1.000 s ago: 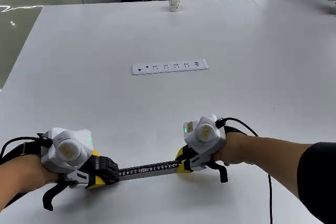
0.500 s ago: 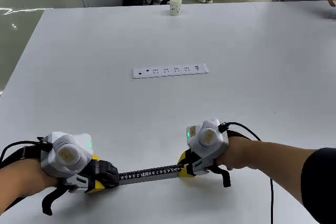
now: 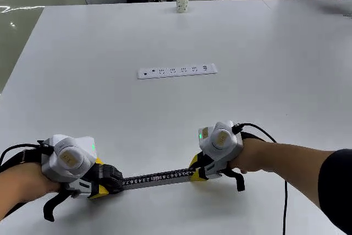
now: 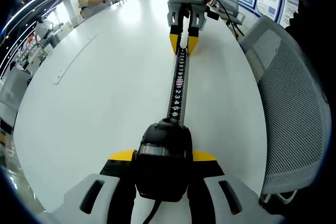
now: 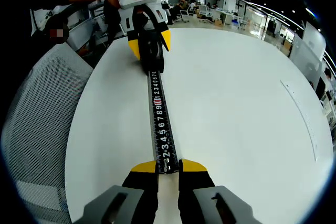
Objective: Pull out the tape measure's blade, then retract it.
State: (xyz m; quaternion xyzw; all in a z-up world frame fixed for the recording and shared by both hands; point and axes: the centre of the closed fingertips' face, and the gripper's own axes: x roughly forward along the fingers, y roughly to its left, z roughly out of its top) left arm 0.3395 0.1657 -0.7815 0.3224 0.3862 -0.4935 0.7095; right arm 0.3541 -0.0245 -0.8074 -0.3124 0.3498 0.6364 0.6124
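Centrally, the tape measure sits near the front edge of the table, at the person's left, its black case clamped between the 2 yellow-tipped jaws of the left gripper. The jaws press on both sides of the case. From the case's mouth the blade is drawn out in a straight line to the right, lying low along the white tabletop; whether it touches the surface cannot be told. Its face carries printed digits, with 1 mark in red partway along.

At the far end, the right gripper has its 2 jaws closed on the blade's tip, with only a thin gap between them where the blade enters. Each gripper view shows the other gripper at the opposite end of the blade, facing it head-on.

A black cable loops from the right gripper over the person's forearm. Farther back, well apart from the work, a white power strip lies flat at mid-table, and a paper cup stands upright near the far edge. A grey mesh chair stands beside the table's front edge.
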